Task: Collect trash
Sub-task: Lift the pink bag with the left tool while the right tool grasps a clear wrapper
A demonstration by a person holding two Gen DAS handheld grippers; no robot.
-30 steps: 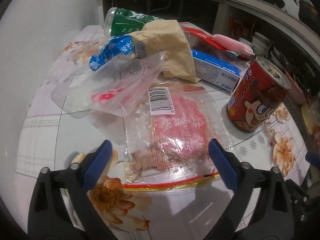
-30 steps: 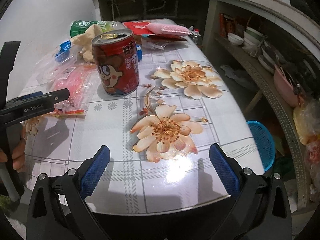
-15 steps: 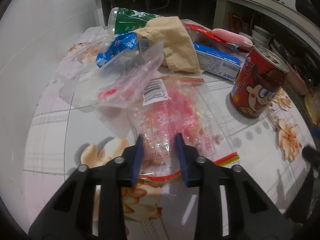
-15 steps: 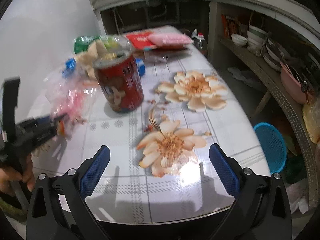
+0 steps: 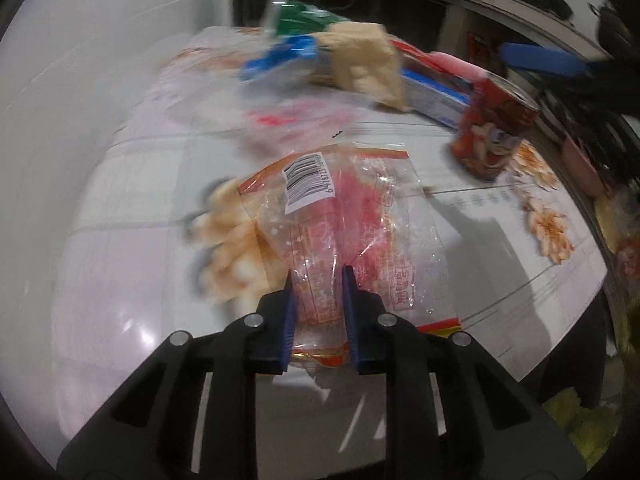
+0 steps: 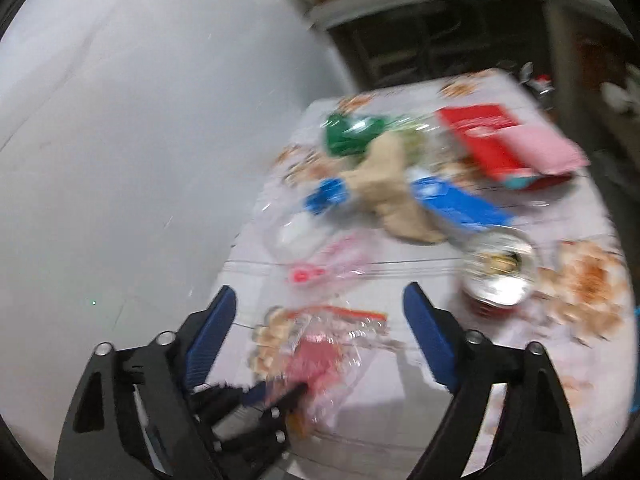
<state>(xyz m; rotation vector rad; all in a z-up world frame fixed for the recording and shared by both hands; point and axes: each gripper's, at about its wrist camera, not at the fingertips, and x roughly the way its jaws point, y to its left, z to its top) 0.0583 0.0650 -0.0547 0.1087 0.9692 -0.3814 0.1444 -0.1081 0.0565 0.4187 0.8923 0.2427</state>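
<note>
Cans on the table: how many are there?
1. The red can stands upright at the table's right side, beside the blue box. The trash pile could hide others.

White barcode sticker (image 5: 306, 180) on clear wrapper (image 5: 352, 240); digits too blurred.

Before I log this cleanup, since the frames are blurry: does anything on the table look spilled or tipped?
Nothing spilled. One thing is tipped: the green-labelled plastic bottle lies on its side at the far end of the floral table; the red cartoon can stands upright.
</note>
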